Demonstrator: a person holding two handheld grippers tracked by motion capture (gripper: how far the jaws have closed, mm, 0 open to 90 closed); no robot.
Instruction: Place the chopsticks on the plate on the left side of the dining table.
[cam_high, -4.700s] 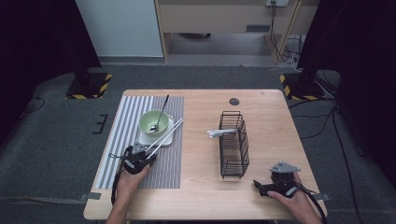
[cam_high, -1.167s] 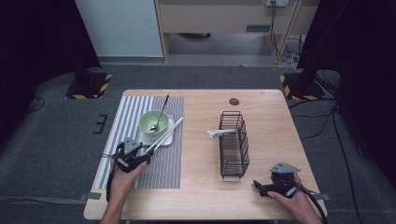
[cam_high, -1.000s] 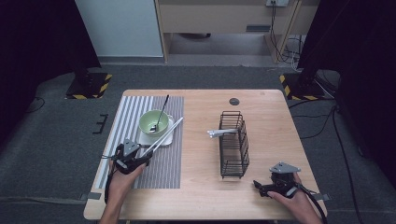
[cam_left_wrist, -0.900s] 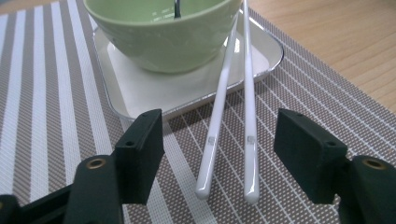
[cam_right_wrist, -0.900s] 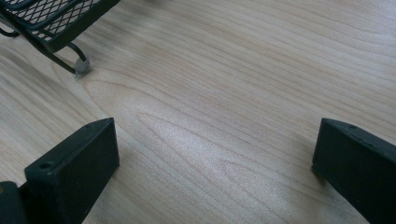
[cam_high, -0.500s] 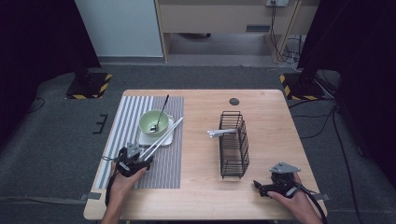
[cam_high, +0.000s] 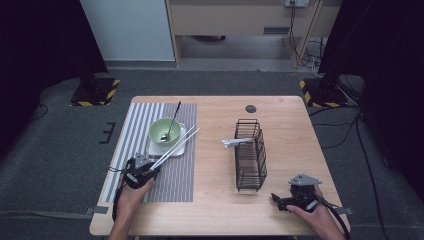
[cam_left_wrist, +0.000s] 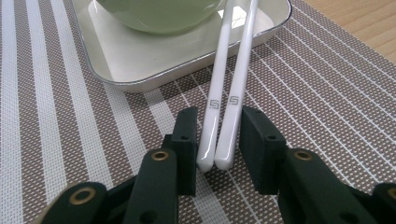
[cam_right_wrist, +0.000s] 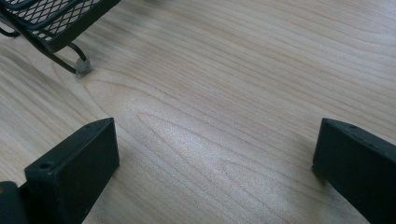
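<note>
1. The left gripper (cam_left_wrist: 217, 140) sits at the mat's seven o'clock corner; its jaws have just been closing and now bracket the butt ends of the white chopsticks (cam_left_wrist: 224, 112), the left pad about touching, the right a sliver apart (no firm squeeze visible).
2. The chopsticks (cam_high: 175, 145) run toward one o'clock, their far ends leaning on the white tray (cam_left_wrist: 116, 65) beside the green bowl (cam_high: 164, 131).
3. A dark spoon (cam_high: 172, 120) stands in the bowl, handle toward twelve.
4. The right gripper (cam_high: 280, 200) rests at the table's (cam_high: 220, 210) five o'clock corner, jaws wide apart over bare wood, empty.
5. The wire basket (cam_high: 250, 155) stands at its eleven o'clock.
</note>
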